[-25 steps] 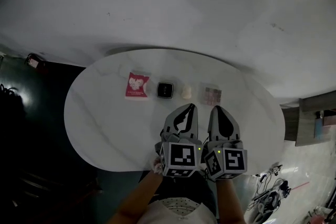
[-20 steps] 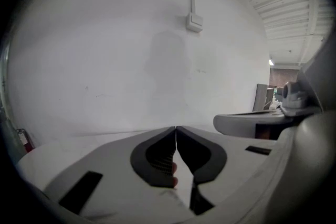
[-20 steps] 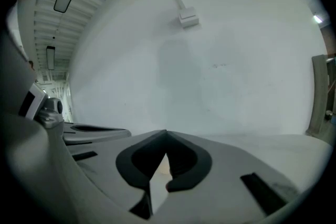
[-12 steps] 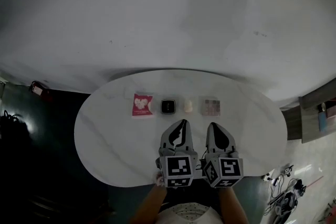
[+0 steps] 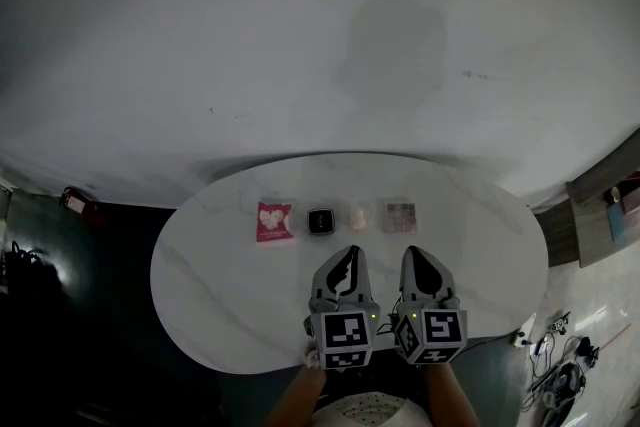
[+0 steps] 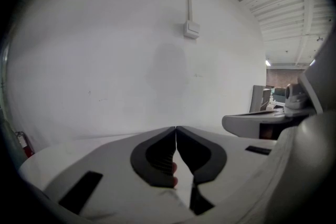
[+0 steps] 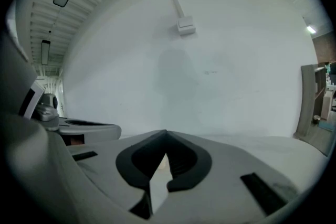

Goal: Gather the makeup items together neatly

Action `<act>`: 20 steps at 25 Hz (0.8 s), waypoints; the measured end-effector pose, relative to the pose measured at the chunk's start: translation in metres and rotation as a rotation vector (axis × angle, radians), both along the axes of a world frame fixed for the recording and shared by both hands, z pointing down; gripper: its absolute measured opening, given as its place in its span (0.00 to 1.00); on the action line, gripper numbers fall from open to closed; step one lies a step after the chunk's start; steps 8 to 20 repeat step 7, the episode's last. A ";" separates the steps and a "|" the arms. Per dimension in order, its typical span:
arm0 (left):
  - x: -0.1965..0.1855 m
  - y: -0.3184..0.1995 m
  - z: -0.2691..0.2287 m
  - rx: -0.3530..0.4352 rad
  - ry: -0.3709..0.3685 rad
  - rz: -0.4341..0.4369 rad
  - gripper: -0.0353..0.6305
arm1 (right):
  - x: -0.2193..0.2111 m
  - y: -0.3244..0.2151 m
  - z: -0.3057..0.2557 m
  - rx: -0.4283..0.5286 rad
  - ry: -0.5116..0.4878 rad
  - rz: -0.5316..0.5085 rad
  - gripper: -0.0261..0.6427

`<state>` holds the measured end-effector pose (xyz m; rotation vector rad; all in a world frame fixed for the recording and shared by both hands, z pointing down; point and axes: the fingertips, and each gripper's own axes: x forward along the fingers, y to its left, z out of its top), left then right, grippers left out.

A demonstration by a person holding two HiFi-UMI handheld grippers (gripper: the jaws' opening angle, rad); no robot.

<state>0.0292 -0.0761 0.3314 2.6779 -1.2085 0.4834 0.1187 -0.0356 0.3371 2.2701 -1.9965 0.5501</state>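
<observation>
Four makeup items lie in a straight row across the middle of the white table (image 5: 220, 295): red packet (image 5: 274, 221), black compact (image 5: 320, 221), beige sponge (image 5: 358, 218) and pink palette (image 5: 401, 216), close but apart. The left gripper (image 5: 345, 255) and right gripper (image 5: 420, 255) hover just near of the row, jaws pressed together on nothing. The gathering looks essentially done; any next move would only nudge the items closer.

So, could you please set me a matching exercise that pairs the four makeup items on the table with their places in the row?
Places are as seen in the head view.

Things:
1. red packet
2. black square case
3. small cream item
4. pinkish palette

Places:
A. right end of the row
B. left end of the row
C. second from the left
D. second from the right

Pairs: 1-B, 2-C, 3-D, 4-A.
</observation>
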 end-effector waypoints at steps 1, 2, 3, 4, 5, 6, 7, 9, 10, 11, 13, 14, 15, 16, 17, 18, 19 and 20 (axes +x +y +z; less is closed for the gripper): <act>0.001 0.002 -0.001 0.000 0.001 0.004 0.08 | 0.001 0.001 -0.001 0.000 0.002 0.003 0.05; 0.003 0.003 -0.001 -0.001 0.002 0.007 0.08 | 0.002 0.002 -0.002 0.000 0.002 0.005 0.05; 0.004 0.005 -0.002 -0.001 0.003 0.010 0.08 | 0.003 0.003 -0.002 -0.002 0.001 0.006 0.05; 0.005 0.007 -0.003 -0.002 0.003 0.012 0.08 | 0.003 0.004 -0.003 -0.003 0.000 0.006 0.05; 0.006 0.009 -0.004 -0.002 0.003 0.014 0.08 | 0.003 0.006 -0.004 -0.003 0.000 0.005 0.05; 0.006 0.011 -0.005 -0.001 0.003 0.016 0.08 | 0.003 0.007 -0.005 -0.002 -0.001 0.004 0.05; 0.006 0.013 -0.006 -0.001 0.003 0.017 0.08 | 0.002 0.008 -0.006 -0.001 -0.001 0.002 0.05; 0.006 0.013 -0.006 -0.001 0.003 0.017 0.08 | 0.002 0.008 -0.006 -0.001 -0.001 0.002 0.05; 0.006 0.013 -0.006 -0.001 0.003 0.017 0.08 | 0.002 0.008 -0.006 -0.001 -0.001 0.002 0.05; 0.006 0.013 -0.006 -0.001 0.003 0.017 0.08 | 0.002 0.008 -0.006 -0.001 -0.001 0.002 0.05; 0.006 0.013 -0.006 -0.001 0.003 0.017 0.08 | 0.002 0.008 -0.006 -0.001 -0.001 0.002 0.05; 0.006 0.013 -0.006 -0.001 0.003 0.017 0.08 | 0.002 0.008 -0.006 -0.001 -0.001 0.002 0.05; 0.006 0.013 -0.006 -0.001 0.003 0.017 0.08 | 0.002 0.008 -0.006 -0.001 -0.001 0.002 0.05; 0.006 0.013 -0.006 -0.001 0.003 0.017 0.08 | 0.002 0.008 -0.006 -0.001 -0.001 0.002 0.05; 0.006 0.013 -0.006 -0.001 0.003 0.017 0.08 | 0.002 0.008 -0.006 -0.001 -0.001 0.002 0.05; 0.006 0.013 -0.006 -0.001 0.003 0.017 0.08 | 0.002 0.008 -0.006 -0.001 -0.001 0.002 0.05; 0.006 0.013 -0.006 -0.001 0.003 0.017 0.08 | 0.002 0.008 -0.006 -0.001 -0.001 0.002 0.05; 0.006 0.013 -0.006 -0.001 0.003 0.017 0.08 | 0.002 0.008 -0.006 -0.001 -0.001 0.002 0.05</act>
